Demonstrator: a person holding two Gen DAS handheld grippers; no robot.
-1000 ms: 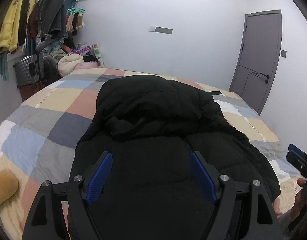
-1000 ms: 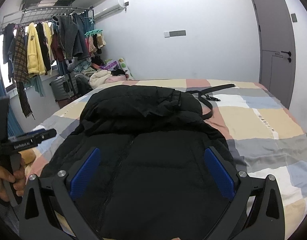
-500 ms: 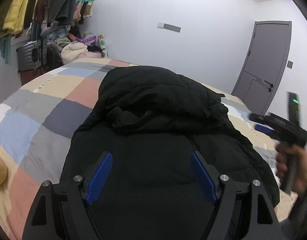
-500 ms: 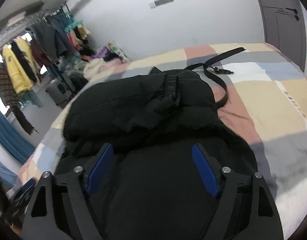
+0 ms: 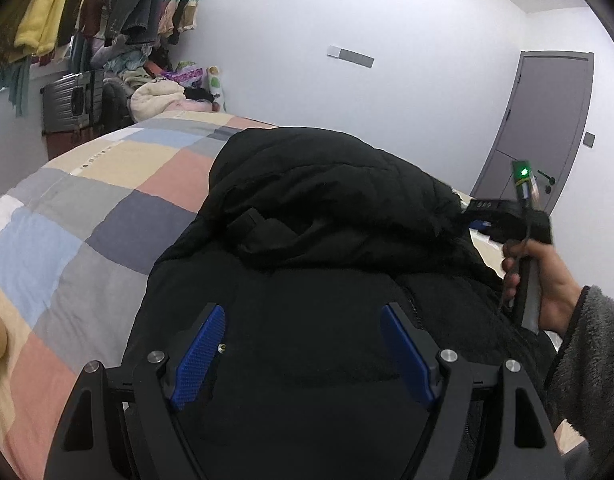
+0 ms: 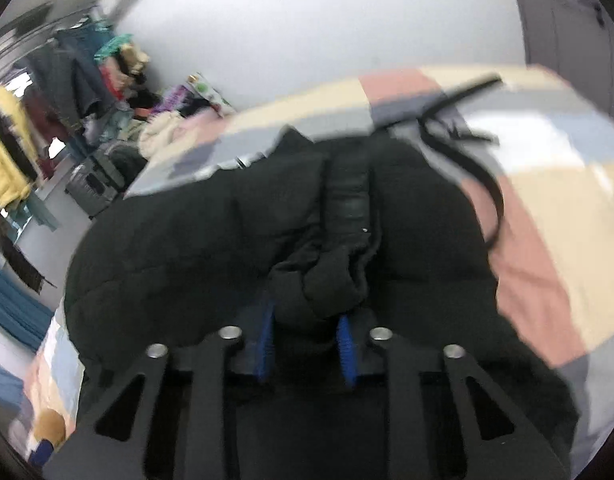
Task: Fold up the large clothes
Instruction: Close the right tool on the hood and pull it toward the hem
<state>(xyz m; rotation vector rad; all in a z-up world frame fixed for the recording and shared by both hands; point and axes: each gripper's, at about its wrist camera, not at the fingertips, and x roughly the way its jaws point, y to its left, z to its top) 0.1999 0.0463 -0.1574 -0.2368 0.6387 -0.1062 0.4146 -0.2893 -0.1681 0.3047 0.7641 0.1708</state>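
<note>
— Lying where, the black puffer jacket point(image 5: 327, 280)?

— Spread over the patchwork quilt point(image 5: 107, 208) on the bed, hood end towards the far wall. A black belt point(image 6: 479, 168) trails off its far right side onto the pink and cream squares.

— And the right gripper point(image 6: 307, 340)?

— Its jaws have just been closing, and a bunched fold of the jacket, a cuff or hem by the look of it, sits between the blue pads point(image 6: 345, 344). They stand narrow and press on that fold from both sides. The right wrist view is blurred, so I cannot name the part of the jacket for sure.

— The left gripper point(image 5: 303, 352)?

— Wide open over the near part of the jacket, with dark fabric below the fingers and nothing pinched. Whether its pads touch the cloth I cannot tell.

— Anything else?

— From the left wrist view, the person's right hand point(image 5: 547, 276), in a fuzzy grey sleeve point(image 5: 587, 356), grips the right tool's handle at the jacket's right edge, a green light lit on top. A clothes rack point(image 5: 87, 12) and a grey suitcase point(image 5: 73, 100) stand in the far left corner, and a grey door point(image 5: 547, 120) is on the right.
</note>
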